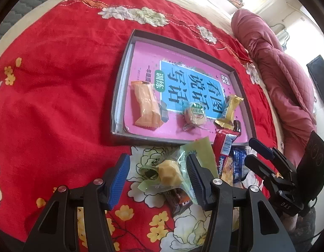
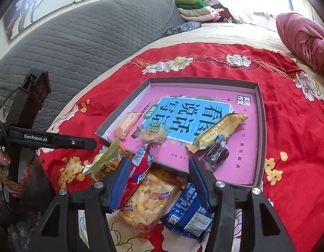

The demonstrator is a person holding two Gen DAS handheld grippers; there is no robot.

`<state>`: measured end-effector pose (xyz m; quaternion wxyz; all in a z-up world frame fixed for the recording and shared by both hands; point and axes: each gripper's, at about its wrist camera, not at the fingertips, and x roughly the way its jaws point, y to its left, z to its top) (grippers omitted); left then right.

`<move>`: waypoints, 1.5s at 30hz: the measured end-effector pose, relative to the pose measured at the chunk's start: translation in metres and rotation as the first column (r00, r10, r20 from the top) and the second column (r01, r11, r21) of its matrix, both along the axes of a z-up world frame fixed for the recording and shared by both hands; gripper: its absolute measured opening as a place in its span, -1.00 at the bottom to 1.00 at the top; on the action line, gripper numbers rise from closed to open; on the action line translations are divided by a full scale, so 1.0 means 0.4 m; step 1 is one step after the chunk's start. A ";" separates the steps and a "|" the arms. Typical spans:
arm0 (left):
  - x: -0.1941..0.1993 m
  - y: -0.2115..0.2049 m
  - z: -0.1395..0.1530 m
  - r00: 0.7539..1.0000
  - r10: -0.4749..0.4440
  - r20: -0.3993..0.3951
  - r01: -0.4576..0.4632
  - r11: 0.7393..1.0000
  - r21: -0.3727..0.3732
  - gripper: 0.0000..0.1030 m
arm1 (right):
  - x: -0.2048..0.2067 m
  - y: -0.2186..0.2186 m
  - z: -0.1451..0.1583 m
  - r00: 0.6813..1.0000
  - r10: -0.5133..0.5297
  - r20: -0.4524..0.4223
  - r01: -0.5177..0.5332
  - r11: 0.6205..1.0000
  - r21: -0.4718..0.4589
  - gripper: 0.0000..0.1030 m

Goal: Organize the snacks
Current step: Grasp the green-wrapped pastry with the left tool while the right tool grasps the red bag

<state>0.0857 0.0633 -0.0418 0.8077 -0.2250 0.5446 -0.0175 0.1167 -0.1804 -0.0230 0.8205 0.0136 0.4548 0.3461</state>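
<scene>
From your left wrist, the left gripper (image 1: 157,174) has its jaws apart, straddling a green-wrapped snack (image 1: 172,172) that lies on the red floral cloth (image 1: 57,105); the right pad touches the wrapper, the left pad stands clear of it. A brown bar (image 1: 178,201) lies under that snack. Just ahead sits the tray (image 1: 120,92), lined with a pink book, and in it an orange pack (image 1: 146,107), a round biscuit (image 1: 194,114) and a yellow pack (image 1: 229,111). A red pack (image 1: 226,145) leans over the tray's near rim. Your right gripper (image 1: 253,153) shows at the right, jaws apart.

From your right wrist, the right gripper (image 2: 157,178) is spread wide and holds nothing. Between its fingers lie a clear puffed-snack bag (image 2: 149,205) and a blue pack (image 2: 189,212) on the cloth. The yellow pack (image 2: 218,132) and a dark sweet (image 2: 216,157) rest in the tray (image 2: 260,126). Part of your left gripper's body shows at the left edge.
</scene>
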 end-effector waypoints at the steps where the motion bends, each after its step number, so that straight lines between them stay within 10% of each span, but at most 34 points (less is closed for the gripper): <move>1: -0.001 0.001 -0.004 1.000 0.000 -0.003 0.000 1.000 -0.013 0.12 | -0.002 0.001 -0.002 1.000 0.004 -0.002 -0.004 1.000 0.000 0.11; 45: -0.006 0.023 -0.148 0.998 0.046 -0.035 -0.054 0.956 -0.289 -0.11 | -0.037 0.159 -0.079 0.980 0.198 0.034 -0.195 0.977 -0.084 -0.16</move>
